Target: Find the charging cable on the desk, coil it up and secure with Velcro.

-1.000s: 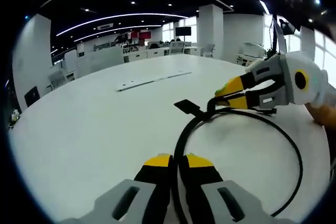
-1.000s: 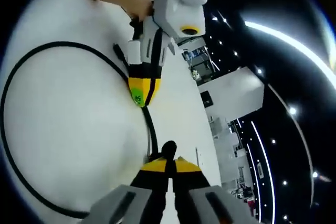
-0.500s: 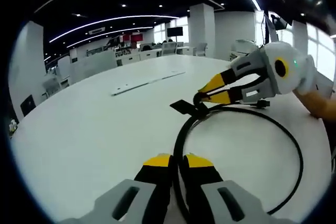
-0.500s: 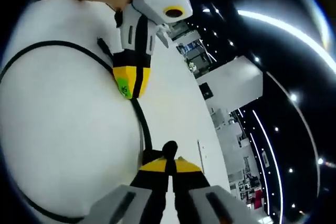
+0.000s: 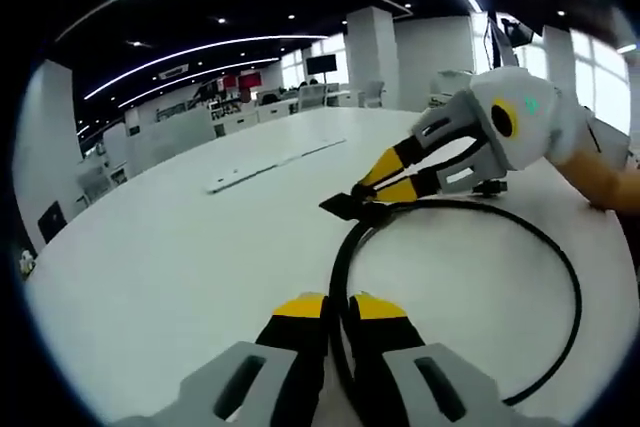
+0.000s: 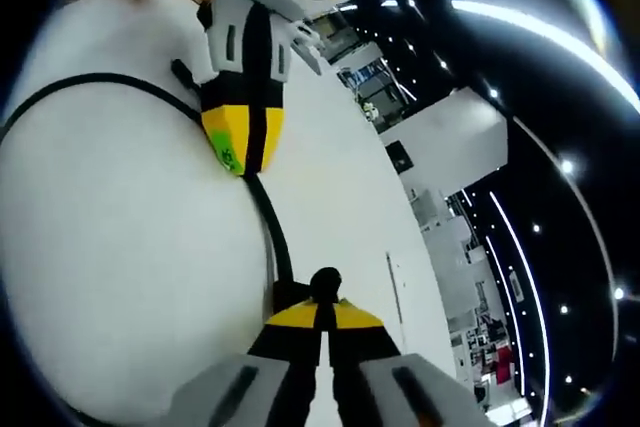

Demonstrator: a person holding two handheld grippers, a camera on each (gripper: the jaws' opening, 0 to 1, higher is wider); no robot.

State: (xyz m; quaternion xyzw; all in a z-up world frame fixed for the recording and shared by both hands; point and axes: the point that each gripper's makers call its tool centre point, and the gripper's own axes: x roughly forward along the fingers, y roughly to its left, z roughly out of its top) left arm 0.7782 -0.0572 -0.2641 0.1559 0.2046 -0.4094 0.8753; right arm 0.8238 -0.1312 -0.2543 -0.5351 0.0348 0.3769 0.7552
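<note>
In the left gripper view, your left gripper (image 5: 340, 309) rises from the bottom edge with its yellow tips pressed together on the black charging cable (image 5: 572, 292), which passes between them. From there the cable runs out in one wide loop that lies flat on the white desk (image 5: 180, 247), away from its far edge. At the far side of the loop, your right gripper (image 5: 375, 178) comes in from the right. Its yellow tips are closed on the cable where the flat black Velcro strap (image 5: 340, 206) sticks out to the left. Your hand (image 5: 605, 182) holds this gripper at the right edge of the view, over the desk.

In the right gripper view, the left gripper (image 6: 240, 152) grips the same cable (image 6: 265, 222).
</note>
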